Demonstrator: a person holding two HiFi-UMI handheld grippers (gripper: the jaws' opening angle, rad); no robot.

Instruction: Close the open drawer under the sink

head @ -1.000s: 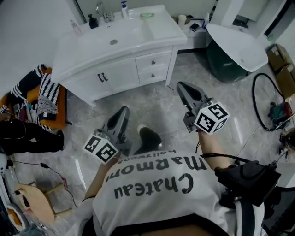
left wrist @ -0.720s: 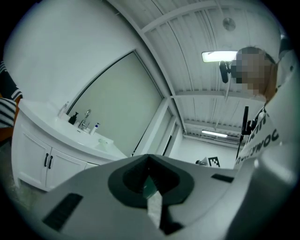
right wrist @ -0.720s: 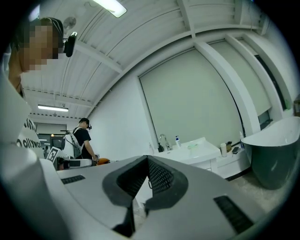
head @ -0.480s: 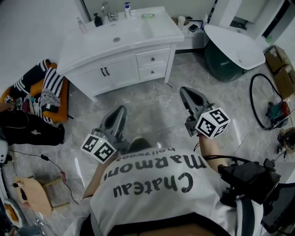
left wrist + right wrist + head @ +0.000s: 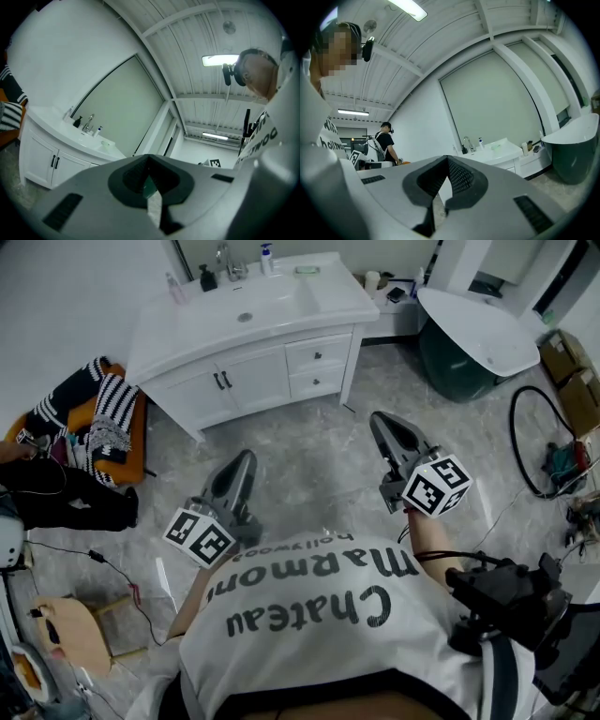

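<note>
A white vanity (image 5: 246, 326) with a sink stands at the top of the head view. Its two drawers, upper (image 5: 318, 354) and lower (image 5: 317, 382), sit at the right of the cabinet front, and both look flush with it. My left gripper (image 5: 247, 458) hovers over the grey floor, well short of the vanity, shut and empty. My right gripper (image 5: 378, 418) is also shut and empty, level with the cabinet's right leg. From the left gripper (image 5: 149, 158) the vanity's doors (image 5: 54, 161) show far to the left. Past the right gripper (image 5: 447, 159) the vanity (image 5: 499, 152) stands in the distance.
A dark green tub (image 5: 473, 334) with a white rim stands right of the vanity. Striped clothes lie on an orange seat (image 5: 94, 423) at the left. Cables (image 5: 539, 442) loop on the floor at the right. A wooden stool (image 5: 66, 638) stands at the lower left. A person in black (image 5: 386, 143) is far off.
Both grippers stay shut and have drawn slightly back from the vanity. The dark shoe that showed between them a second ago is out of sight.
</note>
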